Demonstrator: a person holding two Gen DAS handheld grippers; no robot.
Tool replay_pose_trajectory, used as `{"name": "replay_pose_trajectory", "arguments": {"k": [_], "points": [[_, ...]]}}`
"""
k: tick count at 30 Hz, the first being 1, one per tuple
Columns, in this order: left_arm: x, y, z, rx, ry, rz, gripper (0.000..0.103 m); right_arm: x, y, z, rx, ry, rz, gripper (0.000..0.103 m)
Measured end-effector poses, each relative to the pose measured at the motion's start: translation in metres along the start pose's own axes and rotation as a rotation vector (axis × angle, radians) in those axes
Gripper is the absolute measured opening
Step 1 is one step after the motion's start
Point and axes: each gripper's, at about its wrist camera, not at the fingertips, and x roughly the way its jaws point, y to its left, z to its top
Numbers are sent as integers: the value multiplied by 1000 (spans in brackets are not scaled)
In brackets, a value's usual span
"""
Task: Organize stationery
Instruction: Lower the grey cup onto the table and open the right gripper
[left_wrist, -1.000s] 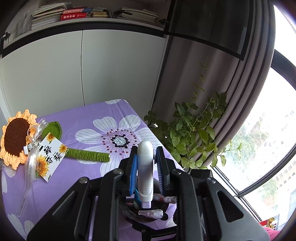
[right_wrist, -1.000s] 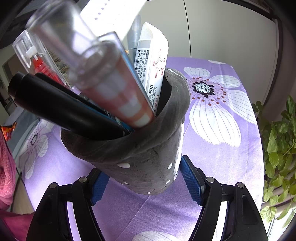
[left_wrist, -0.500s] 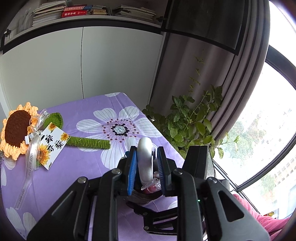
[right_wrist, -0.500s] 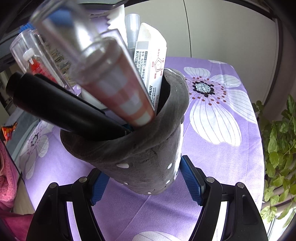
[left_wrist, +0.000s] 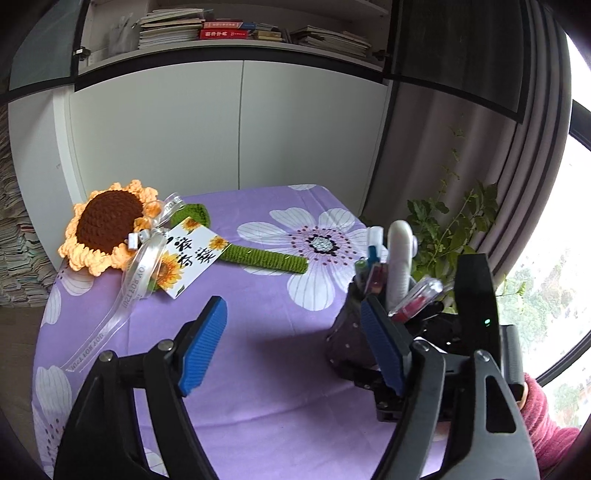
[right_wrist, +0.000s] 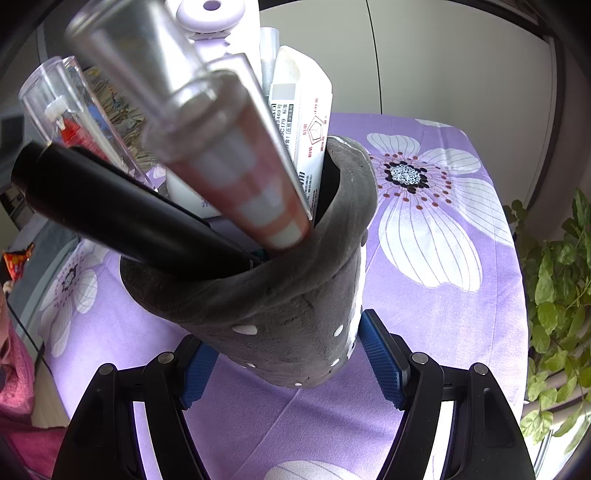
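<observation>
Fingers of the left gripper (left_wrist: 291, 339) are spreading right now, blue pads wide apart with nothing between them, only purple flowered cloth on the counter (left_wrist: 258, 369) below. The gripper tilts downward toward the counter. Its right finger (left_wrist: 380, 343) stands just in front of the pen holder (left_wrist: 347, 339), which sits at the right side of the counter, crammed with pens and a white tube (left_wrist: 399, 258) standing upright in it. The right gripper (right_wrist: 291, 354) angles down too, its fingers clenched on the grey pen holder low on its sides. A black marker (right_wrist: 122, 214) and a clear pen (right_wrist: 221, 158) lean out of the holder toward the camera. A crochet sunflower (left_wrist: 110, 229) lies at the far left of the counter, well apart. A pink sleeve (left_wrist: 543, 424) shows at the near right edge.
</observation>
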Motion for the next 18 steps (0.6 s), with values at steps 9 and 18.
{"name": "replay_pose_trajectory", "arguments": {"k": [9, 18], "points": [[9, 25, -31, -40, 42, 70, 76, -3, 5, -1, -13, 4, -25, 74], [8, 26, -44, -21, 46, 73, 77, -7, 29, -3, -59, -11, -225, 74]]}}
